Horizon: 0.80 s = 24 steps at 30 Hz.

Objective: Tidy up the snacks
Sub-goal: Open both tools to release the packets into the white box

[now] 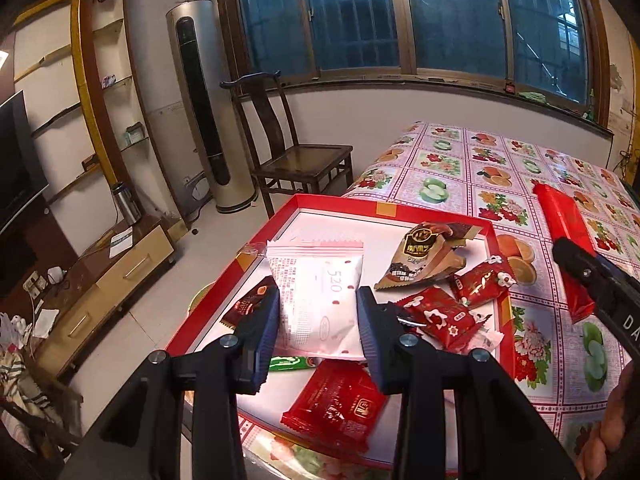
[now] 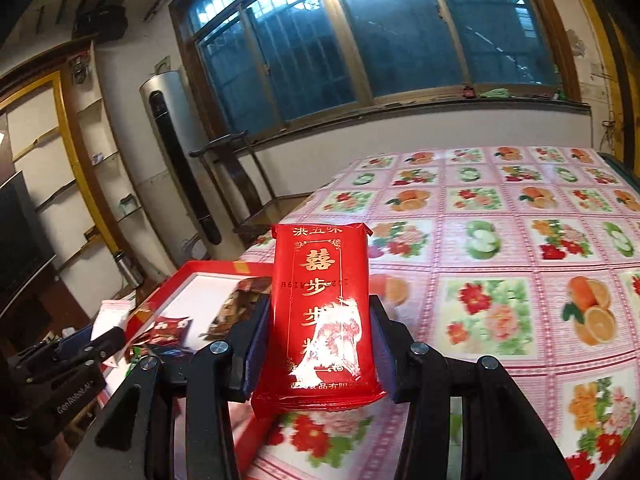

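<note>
White "520" packet [image 1: 320,300] was clamped between the left gripper [image 1: 318,322] pads, held above the red-rimmed tray [image 1: 384,210] with the other snacks in it. Long red packet [image 2: 324,316] was clamped in the right gripper [image 2: 320,344], held over the floral tablecloth [image 2: 500,240] just beside the tray. Judgement: each packet should be lowered to a bare patch of tray before the pads are parted; a light squeeze is advised, since the wrappers look crushable and slippery.
</note>
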Each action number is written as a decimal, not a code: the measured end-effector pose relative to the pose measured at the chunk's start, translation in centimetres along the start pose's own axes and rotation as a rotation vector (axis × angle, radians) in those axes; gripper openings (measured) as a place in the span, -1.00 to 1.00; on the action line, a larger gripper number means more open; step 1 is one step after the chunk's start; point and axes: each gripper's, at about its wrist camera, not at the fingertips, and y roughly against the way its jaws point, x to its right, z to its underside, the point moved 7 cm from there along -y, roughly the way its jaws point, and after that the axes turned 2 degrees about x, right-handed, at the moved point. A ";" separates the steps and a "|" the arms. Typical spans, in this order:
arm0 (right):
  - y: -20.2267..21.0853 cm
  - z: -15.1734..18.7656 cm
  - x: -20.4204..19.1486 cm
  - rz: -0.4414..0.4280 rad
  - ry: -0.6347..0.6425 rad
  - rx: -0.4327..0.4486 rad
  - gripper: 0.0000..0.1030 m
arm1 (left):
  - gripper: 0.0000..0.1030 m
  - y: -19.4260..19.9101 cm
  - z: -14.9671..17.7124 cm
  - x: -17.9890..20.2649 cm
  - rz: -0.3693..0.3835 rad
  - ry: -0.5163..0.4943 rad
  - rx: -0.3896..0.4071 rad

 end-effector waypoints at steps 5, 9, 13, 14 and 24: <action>-2.9 1.2 -4.3 -0.101 0.009 -0.090 0.00 | 0.19 -0.4 0.0 -0.6 -0.014 -0.003 -0.001; -2.3 0.9 -4.0 -0.166 -0.018 -0.096 0.11 | 0.69 0.3 -0.6 -0.2 -0.023 -0.023 0.041; -0.3 0.3 -0.3 -0.086 -0.027 -0.047 0.20 | 0.78 1.1 -0.8 0.7 0.012 -0.009 0.049; 0.4 0.4 0.8 -0.070 -0.038 -0.043 0.20 | 0.78 1.4 -0.8 1.0 0.029 0.005 0.046; 9.5 1.5 8.2 0.014 -0.041 0.067 0.20 | 0.82 5.5 -0.8 6.6 0.159 0.032 0.095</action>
